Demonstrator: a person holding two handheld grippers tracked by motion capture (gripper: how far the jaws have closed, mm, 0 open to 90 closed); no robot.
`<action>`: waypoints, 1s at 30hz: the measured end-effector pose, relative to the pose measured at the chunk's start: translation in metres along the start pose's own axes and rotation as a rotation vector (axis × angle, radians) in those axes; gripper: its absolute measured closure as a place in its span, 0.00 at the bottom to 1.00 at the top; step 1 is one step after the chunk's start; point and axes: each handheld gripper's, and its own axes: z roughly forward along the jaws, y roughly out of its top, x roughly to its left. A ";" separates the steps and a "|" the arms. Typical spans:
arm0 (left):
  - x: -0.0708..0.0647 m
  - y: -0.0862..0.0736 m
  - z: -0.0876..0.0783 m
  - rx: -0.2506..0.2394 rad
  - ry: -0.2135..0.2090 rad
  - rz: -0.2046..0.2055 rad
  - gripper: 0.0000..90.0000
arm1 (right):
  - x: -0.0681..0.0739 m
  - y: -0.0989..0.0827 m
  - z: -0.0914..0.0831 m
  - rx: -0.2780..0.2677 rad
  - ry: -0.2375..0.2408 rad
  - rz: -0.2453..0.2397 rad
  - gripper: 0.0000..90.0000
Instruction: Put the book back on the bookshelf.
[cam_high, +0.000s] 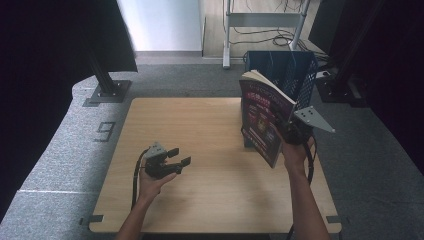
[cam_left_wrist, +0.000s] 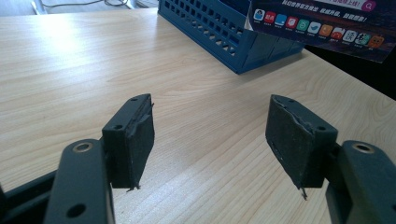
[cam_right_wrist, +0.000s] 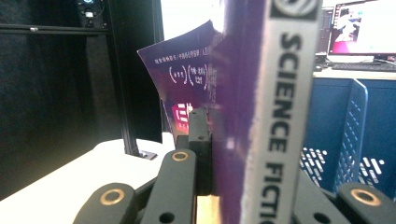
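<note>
In the high view, the right gripper (cam_high: 281, 122) holds a purple book (cam_high: 260, 120) upright near the right edge of the wooden surface (cam_high: 200, 150), its fingers clamped on the cover and pages. The book stands lifted just in front of a blue basket (cam_high: 285, 70) that sits at the far right corner of the surface. The left gripper (cam_high: 177, 157) rests low toward the near left part of the surface, well apart from the book, with its fingers spread and nothing between them.

In the left gripper view, the two black fingers (cam_left_wrist: 133, 140) stand wide apart over bare wood. The blue basket (cam_left_wrist: 219, 35) lies ahead near the far edge, and the lower edge of the book (cam_left_wrist: 327, 28) hangs above and beside it.

In the right gripper view, the fingers (cam_right_wrist: 200, 140) press on the book (cam_right_wrist: 275, 93), whose grey spine carries the words "SCIENCE FICTION" running upward. The cover bows out to the left. The basket's blue mesh wall (cam_right_wrist: 350, 135) shows just behind the book.
</note>
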 end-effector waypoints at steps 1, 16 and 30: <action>0.000 0.000 0.000 -0.001 0.001 0.000 0.36 | -0.001 0.000 0.000 -0.002 -0.002 -0.002 0.91; 0.002 0.000 -0.001 -0.003 0.001 -0.004 0.36 | -0.009 0.010 -0.001 -0.022 -0.041 -0.009 0.91; 0.003 0.000 -0.001 -0.002 0.004 -0.005 0.36 | -0.020 0.012 0.001 -0.040 -0.078 0.011 0.91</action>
